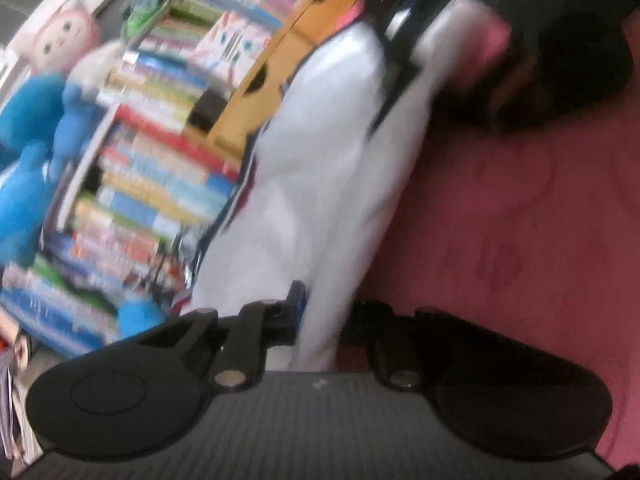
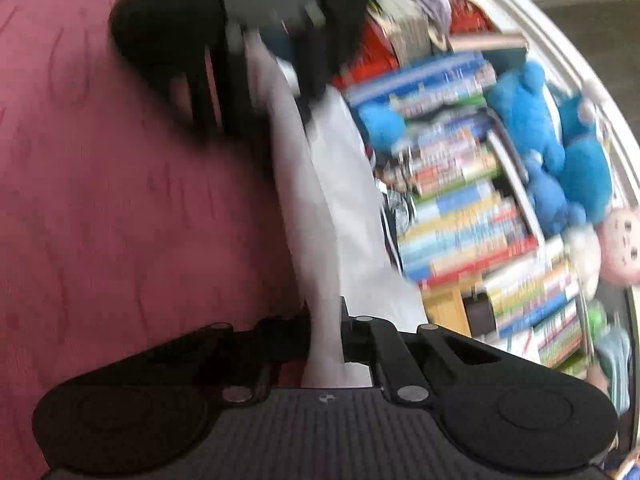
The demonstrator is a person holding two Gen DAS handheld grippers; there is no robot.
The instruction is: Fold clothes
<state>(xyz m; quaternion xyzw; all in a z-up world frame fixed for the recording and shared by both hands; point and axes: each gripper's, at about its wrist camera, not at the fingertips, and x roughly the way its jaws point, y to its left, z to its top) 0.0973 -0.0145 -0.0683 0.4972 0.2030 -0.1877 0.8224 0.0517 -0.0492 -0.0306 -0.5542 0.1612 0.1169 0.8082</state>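
A white garment (image 1: 320, 184) with dark trim along one edge hangs stretched between my two grippers, above a pink bedsheet (image 1: 520, 220). In the left wrist view my left gripper (image 1: 320, 320) is shut on one end of the cloth, which bunches between the black fingers. The other gripper shows far off at the top, clamped on the opposite end. In the right wrist view the white garment (image 2: 340, 208) runs from my right gripper (image 2: 326, 336), shut on its near end, up to the other gripper at the top. Both views are blurred.
A bookshelf (image 1: 160, 160) packed with colourful books stands beyond the bed, with blue plush toys (image 1: 36, 148) and a pink-faced doll (image 1: 64, 36) beside it. The same bookshelf (image 2: 472, 208) and blue plush toys (image 2: 560, 152) fill the right wrist view's right side. A person's dark glove (image 2: 168, 32) holds the far gripper.
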